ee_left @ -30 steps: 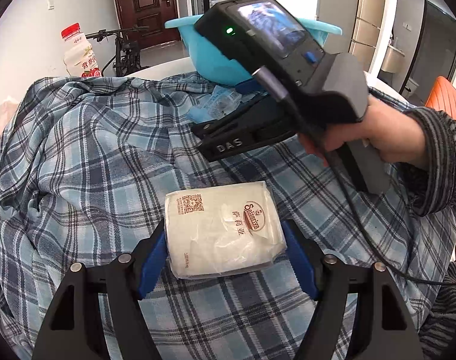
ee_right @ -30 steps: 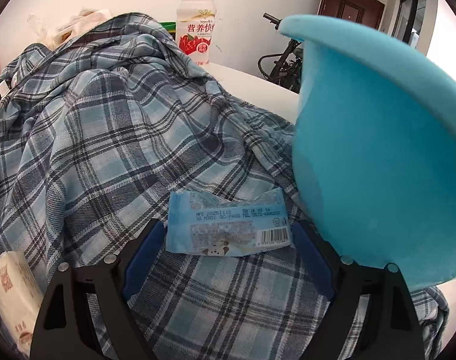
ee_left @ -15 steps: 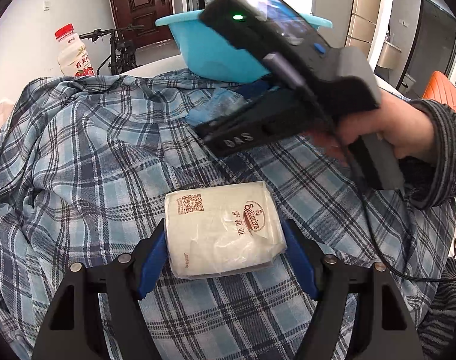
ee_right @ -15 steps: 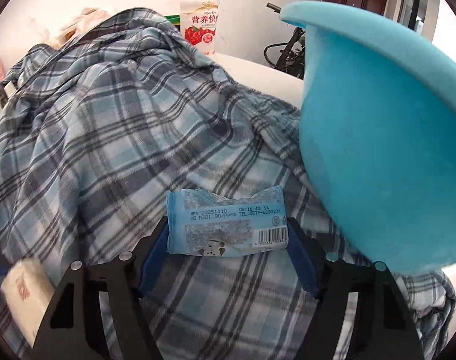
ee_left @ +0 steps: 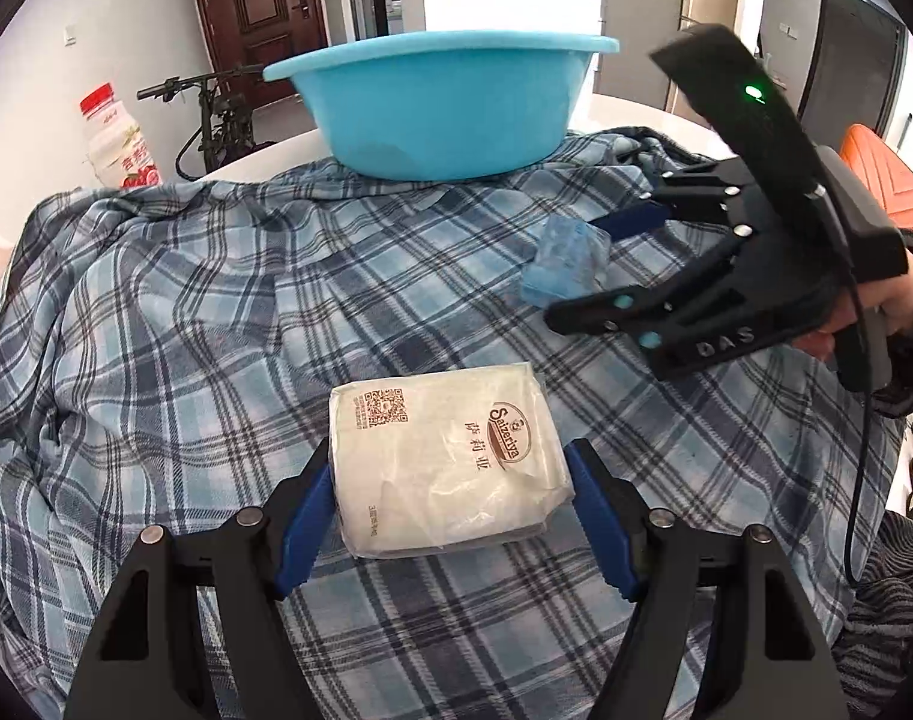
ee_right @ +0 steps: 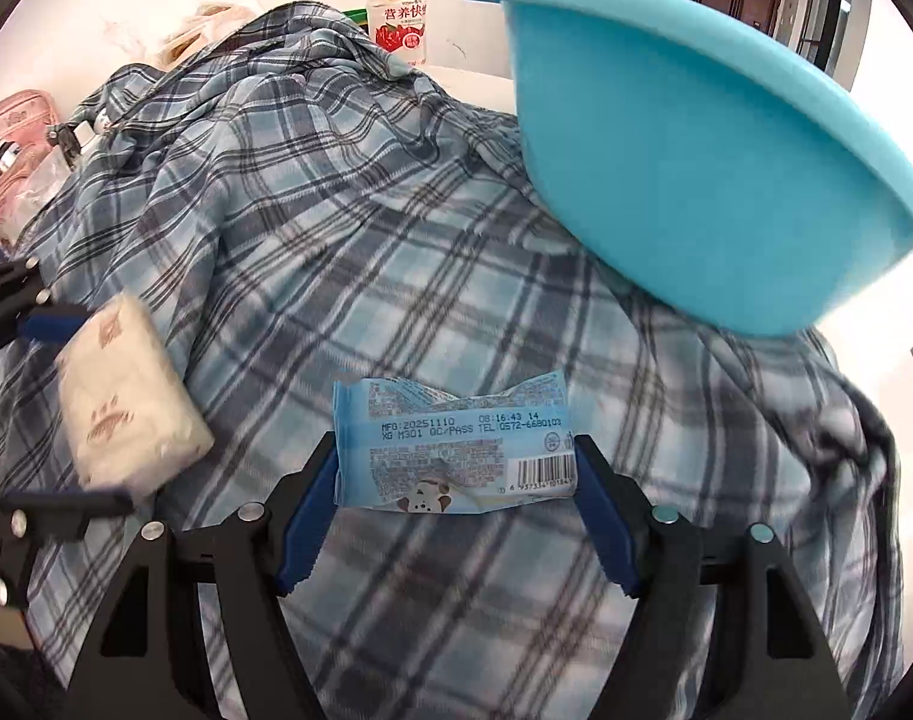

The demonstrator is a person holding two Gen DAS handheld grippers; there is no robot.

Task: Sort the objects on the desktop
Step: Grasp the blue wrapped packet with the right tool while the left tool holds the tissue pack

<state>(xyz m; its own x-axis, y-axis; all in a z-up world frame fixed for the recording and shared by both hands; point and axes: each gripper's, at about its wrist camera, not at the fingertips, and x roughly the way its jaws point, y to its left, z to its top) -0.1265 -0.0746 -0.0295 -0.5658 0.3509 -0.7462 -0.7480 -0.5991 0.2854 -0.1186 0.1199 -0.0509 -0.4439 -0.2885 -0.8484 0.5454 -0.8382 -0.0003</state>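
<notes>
My left gripper [ee_left: 450,516] is shut on a white tissue pack [ee_left: 444,456] with a brown logo, held above the plaid cloth; the pack also shows blurred in the right wrist view [ee_right: 126,396]. My right gripper [ee_right: 456,510] is shut on a light blue snack wrapper [ee_right: 456,444], which also shows crumpled in the left wrist view [ee_left: 564,264] between the right gripper's fingers [ee_left: 630,222]. A light blue plastic basin [ee_left: 444,108] stands on the cloth beyond both grippers, and fills the upper right of the right wrist view [ee_right: 696,168].
A blue plaid shirt [ee_left: 186,330] covers the white table [ee_left: 624,114]. A red-capped drink bottle [ee_left: 117,144] stands at the far left, also visible in the right wrist view [ee_right: 396,6]. A pink pouch [ee_right: 6,144] lies at the left edge.
My right gripper closed on the wrapper, lifted it and pulled back from beside the basin to the right. My left gripper keeps its hold on the tissue pack.
</notes>
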